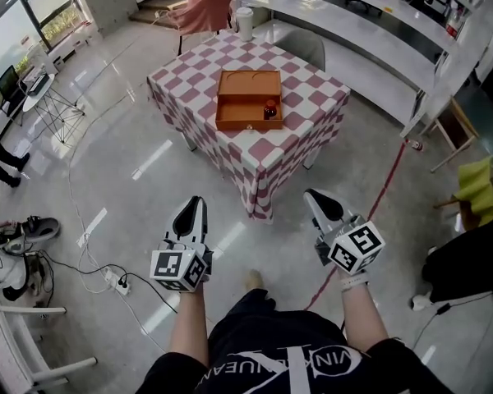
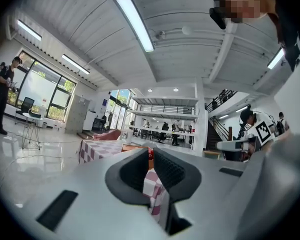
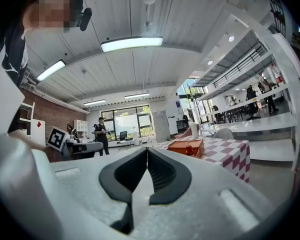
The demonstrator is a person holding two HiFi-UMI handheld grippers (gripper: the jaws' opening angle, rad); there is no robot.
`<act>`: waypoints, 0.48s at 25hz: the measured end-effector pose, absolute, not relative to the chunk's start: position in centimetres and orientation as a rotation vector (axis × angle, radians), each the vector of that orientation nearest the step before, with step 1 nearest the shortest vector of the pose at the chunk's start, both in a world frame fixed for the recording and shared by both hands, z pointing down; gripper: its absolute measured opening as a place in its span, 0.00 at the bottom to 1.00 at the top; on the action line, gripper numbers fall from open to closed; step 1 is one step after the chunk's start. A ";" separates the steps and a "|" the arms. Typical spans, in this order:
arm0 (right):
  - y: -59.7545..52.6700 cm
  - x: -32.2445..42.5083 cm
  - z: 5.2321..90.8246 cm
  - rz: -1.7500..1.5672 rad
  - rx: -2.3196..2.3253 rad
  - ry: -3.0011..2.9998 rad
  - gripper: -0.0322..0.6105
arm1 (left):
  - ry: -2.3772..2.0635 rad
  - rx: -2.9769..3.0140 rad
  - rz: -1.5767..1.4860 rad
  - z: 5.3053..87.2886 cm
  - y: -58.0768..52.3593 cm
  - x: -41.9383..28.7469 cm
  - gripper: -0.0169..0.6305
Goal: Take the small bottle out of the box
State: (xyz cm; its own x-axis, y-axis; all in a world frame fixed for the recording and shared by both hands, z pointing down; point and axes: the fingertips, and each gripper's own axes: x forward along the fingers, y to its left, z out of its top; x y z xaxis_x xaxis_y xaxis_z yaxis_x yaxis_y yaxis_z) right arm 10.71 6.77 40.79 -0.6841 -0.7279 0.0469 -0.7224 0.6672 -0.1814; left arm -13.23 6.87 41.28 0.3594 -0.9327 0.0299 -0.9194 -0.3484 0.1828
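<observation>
An open orange box [image 1: 248, 99] lies on a table with a red-and-white checked cloth [image 1: 312, 97], a few steps ahead of me. The small dark-red bottle [image 1: 270, 110] stands upright in the box's near right corner. Both grippers hang low over the floor, well short of the table. My left gripper [image 1: 195, 204] has its jaws together with only a thin slit and holds nothing. My right gripper [image 1: 314, 196] is shut and empty. In the right gripper view the box [image 3: 182, 146] and bottle [image 3: 189, 149] show far off, right of the closed tips [image 3: 147, 150]. The left gripper view looks past its tips [image 2: 150, 151] at the table [image 2: 97, 149].
A white cup [image 1: 244, 23] stands at the table's far edge, with a pink-draped chair [image 1: 205, 11] and a grey chair [image 1: 302, 48] behind. A long white counter [image 1: 370, 23] runs at right. Cables and a power strip [image 1: 115, 279] lie on the floor at left. A person [image 1: 476, 257] sits at right.
</observation>
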 end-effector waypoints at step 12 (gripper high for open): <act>-0.7 10.7 40.4 -0.253 -1.345 2.744 0.06 | -1.575 2.547 -0.131 40.9 -2.3 -12.9 0.08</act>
